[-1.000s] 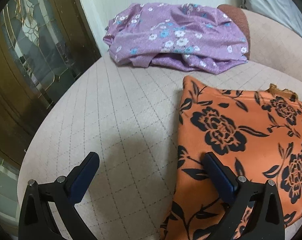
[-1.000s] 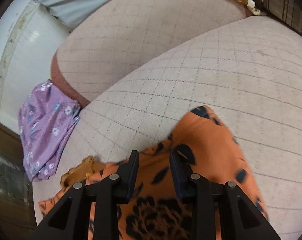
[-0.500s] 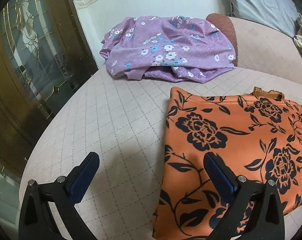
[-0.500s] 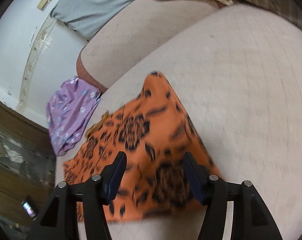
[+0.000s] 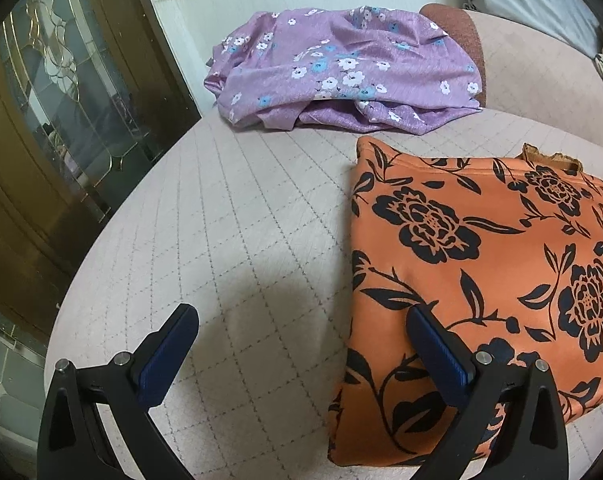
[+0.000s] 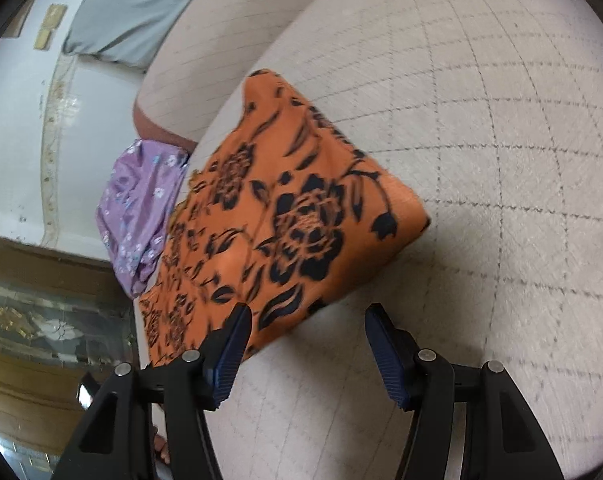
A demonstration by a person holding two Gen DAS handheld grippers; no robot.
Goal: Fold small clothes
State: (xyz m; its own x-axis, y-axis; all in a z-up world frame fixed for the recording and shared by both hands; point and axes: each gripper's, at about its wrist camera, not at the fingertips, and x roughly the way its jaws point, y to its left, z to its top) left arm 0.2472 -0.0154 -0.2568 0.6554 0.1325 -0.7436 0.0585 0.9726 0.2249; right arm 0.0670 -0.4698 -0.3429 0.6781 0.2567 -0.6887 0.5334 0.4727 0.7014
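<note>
The orange garment with black flower print (image 5: 481, 264) lies folded into a flat rectangle on the quilted beige cushion (image 5: 237, 232); the crumpled purple floral cloth (image 5: 341, 72) behind it looks unfolded, so that seems left. The left gripper (image 5: 301, 344) hovers wide over the orange edge, empty. The right gripper (image 6: 305, 344) tilts downward, jaws apart, holding nothing.

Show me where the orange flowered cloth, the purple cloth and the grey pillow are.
orange flowered cloth (image 5: 481, 264), left wrist view, on its flat top layer.
purple cloth (image 5: 341, 68), left wrist view, on the middle of the crumpled heap.
grey pillow (image 6: 137, 8), right wrist view, on its smooth face.
</note>
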